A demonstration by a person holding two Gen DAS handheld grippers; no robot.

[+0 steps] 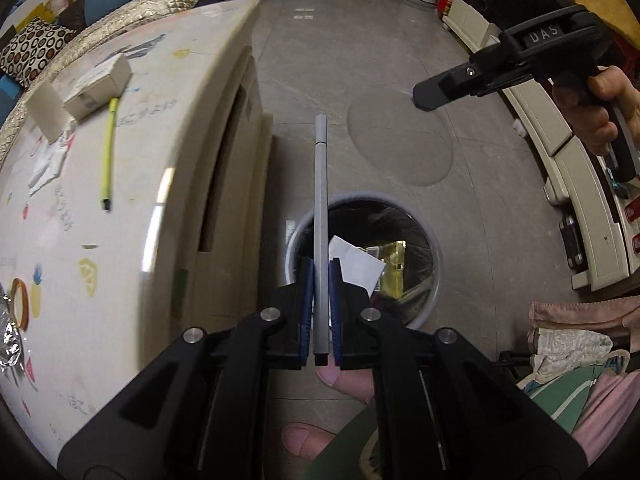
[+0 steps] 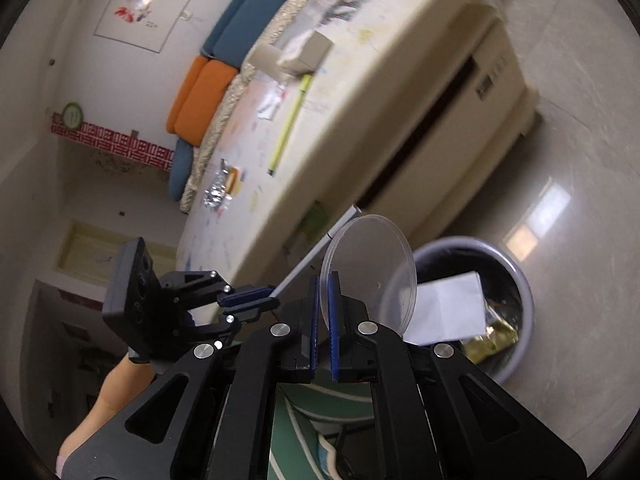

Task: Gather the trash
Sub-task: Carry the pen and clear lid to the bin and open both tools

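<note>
Clamping a grey pen [image 1: 321, 216] between their blue pads, the left gripper [image 1: 320, 280] fingers are clenched on its lower part, and the pen's free end juts forward, crossing the near rim of the grey trash bin [image 1: 434, 240] on the floor below. Inside the bin's black liner lie a white paper [image 1: 356, 262] and a yellowish wrapper [image 1: 394, 268]. Bare grey floor [image 1: 360, 60] spreads open beyond the bin, while the cream table [image 1: 192, 120] edge runs close along the bin's left side. On the table rest a yellow-green pen [image 1: 109, 156], a small white box [image 1: 98, 84], crumpled tissue [image 1: 50, 160] and a scrap of foil [image 1: 10, 340]. From the right wrist view, the right gripper [image 2: 324, 312] fingers are closed on the lower edge of a clear round plastic lid [image 2: 370, 268], held upright just beside the bin [image 2: 524, 300]. From the left wrist view, the right gripper [image 1: 424, 96] hangs over the floor, marked "DAS" on its body.
</note>
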